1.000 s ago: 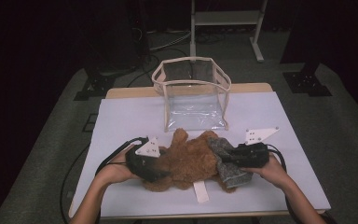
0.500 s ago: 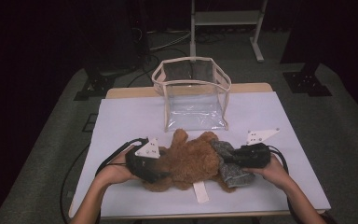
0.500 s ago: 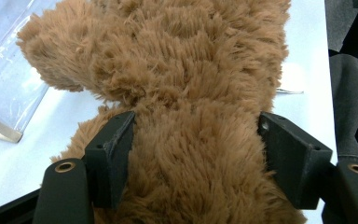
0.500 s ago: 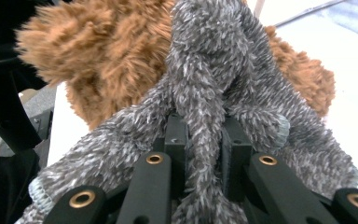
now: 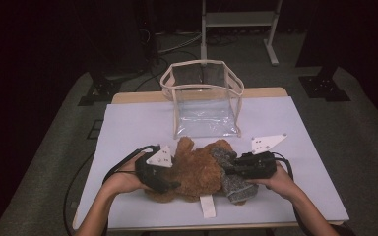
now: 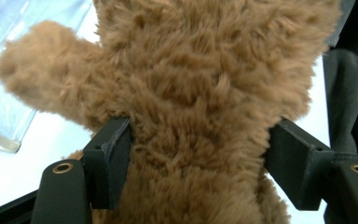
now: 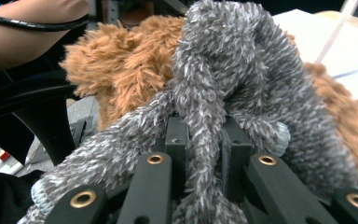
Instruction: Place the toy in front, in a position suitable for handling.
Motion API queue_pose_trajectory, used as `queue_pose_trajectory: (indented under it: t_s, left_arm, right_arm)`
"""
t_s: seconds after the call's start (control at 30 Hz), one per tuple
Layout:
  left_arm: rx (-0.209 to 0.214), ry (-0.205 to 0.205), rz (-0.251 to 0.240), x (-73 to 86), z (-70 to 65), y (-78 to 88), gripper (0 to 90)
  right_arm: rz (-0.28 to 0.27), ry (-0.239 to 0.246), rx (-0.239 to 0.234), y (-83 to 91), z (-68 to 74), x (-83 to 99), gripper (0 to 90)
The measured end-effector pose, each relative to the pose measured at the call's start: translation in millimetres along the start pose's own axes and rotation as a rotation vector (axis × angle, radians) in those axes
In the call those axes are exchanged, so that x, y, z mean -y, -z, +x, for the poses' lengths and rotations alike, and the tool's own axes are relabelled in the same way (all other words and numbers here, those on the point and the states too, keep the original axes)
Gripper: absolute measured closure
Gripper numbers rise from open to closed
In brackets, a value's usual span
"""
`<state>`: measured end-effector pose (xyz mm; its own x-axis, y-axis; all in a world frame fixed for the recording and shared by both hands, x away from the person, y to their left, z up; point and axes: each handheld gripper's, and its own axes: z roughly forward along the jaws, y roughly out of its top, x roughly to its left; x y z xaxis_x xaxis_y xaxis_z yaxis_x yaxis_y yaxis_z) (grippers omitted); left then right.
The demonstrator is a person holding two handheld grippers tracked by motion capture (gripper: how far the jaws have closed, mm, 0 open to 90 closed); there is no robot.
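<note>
Teddy bear (image 5: 194, 169): one shaggy brown plush toy, lying near the front of the white tabletop (image 5: 128, 128), close in front of the clear bag.
Grey garment (image 5: 231, 172): one fuzzy knit piece, draped on the bear's right side.
Left hand-held gripper (image 6: 198, 163): jaws pressed against the bear's body.
Right hand-held gripper (image 7: 204, 140): clamped tight on a grey fold.
Clear bag (image 5: 204, 101): one, upright, beige-trimmed.

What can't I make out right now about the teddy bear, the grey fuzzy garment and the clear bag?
- Teddy bear: face hidden, high view; left gripper and grey fuzzy garment cover parts.
- Left gripper view: bear's head and legs cut off by the edges.
- Right gripper: the garment's shape is bunched, hard to read.
- Clear bag: contents unclear, glare on the plastic, high view.
- White tag: print too small.
</note>
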<state>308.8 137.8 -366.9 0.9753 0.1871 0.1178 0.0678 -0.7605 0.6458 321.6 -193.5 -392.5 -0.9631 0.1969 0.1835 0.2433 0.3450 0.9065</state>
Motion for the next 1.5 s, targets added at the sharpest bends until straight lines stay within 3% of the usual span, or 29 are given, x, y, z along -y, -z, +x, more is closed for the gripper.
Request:
queue_pose_trajectory:
  t_s: [0.1,0.27,0.37,0.5,0.67,0.83,0.97,1.1,1.23,1.5]
  left_arm:
    - [0.000,0.010,0.005,1.9,2.2,-2.7,28.8]
    - [0.004,0.013,0.005,-0.1,2.7,-8.9,29.1]
    - [0.012,0.006,0.012,-2.1,2.8,-10.9,29.1]
    - [0.016,-0.010,0.031,-2.8,1.1,-11.3,29.1]
    - [0.028,-0.014,0.028,-0.9,0.1,-10.5,29.0]
    - [0.029,-0.013,0.012,1.1,0.2,-10.6,28.8]
    - [0.027,-0.014,0.005,-0.8,-0.5,-12.8,28.8]
    - [0.035,-0.015,0.007,-3.5,-0.8,-15.5,28.1]
    - [0.036,-0.013,0.004,-3.2,-0.8,-15.3,27.8]
    - [0.036,-0.013,-0.001,-4.0,-0.2,-15.3,27.2]
  right_arm:
    - [0.001,-0.025,0.009,0.0,-2.8,4.9,76.1]
    - [0.088,-0.064,0.043,-0.5,-7.8,27.8,76.2]
    - [0.111,-0.074,0.062,4.9,-9.2,34.8,76.2]
    - [0.130,-0.049,0.103,8.0,-13.9,27.3,76.1]
    - [0.100,-0.039,0.140,5.6,-20.3,11.4,76.1]
    - [0.092,-0.083,0.099,-2.1,-23.0,19.7,76.1]
    - [0.144,-0.085,0.080,2.2,-18.2,32.9,76.1]
    - [0.167,-0.066,0.114,21.5,-14.4,37.0,76.0]
    - [0.210,-0.073,0.200,53.6,-14.2,44.7,75.4]
    - [0.237,-0.196,0.389,122.4,-22.8,86.3,72.2]
